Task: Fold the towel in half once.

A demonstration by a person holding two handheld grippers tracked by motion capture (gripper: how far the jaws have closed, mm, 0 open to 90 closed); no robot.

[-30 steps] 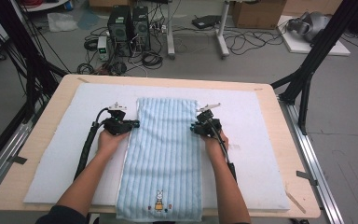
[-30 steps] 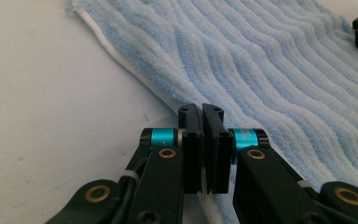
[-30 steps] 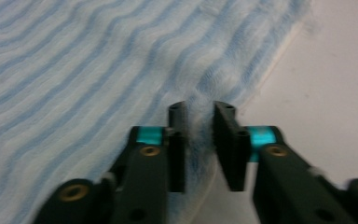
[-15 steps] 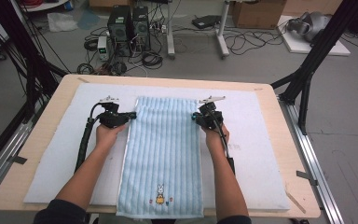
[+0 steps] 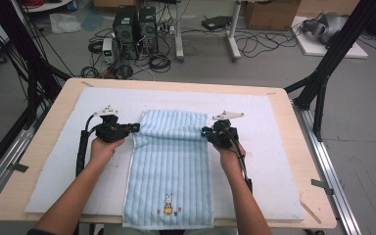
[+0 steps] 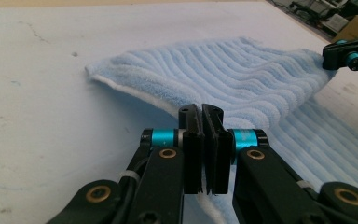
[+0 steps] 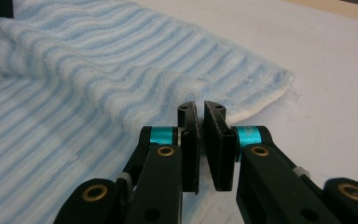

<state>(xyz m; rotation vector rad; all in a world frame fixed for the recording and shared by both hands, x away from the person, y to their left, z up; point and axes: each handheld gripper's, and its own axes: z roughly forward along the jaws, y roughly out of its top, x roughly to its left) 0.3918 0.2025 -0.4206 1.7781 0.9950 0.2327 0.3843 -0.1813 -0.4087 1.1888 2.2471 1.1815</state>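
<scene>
White mat [image 5: 274, 147]: one striped towel [image 5: 171, 171], two tools [image 5: 136, 128] [image 5: 203, 131] pinching its corners.

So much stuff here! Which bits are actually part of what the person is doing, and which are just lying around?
In use:
- blue striped towel, its far end being folded over
- left tool and right tool, each pinching a towel edge
- white mat

Lying about:
- computer towers
- floor cables
- cardboard box

Even, diffuse overhead light, white mat [image 5: 279, 161] rendered bright without glare, soft shadows cast only beneath the hands, high view slightly soft and low in detail, gripper views sharp centrally, far background blurred at upper right.
</scene>
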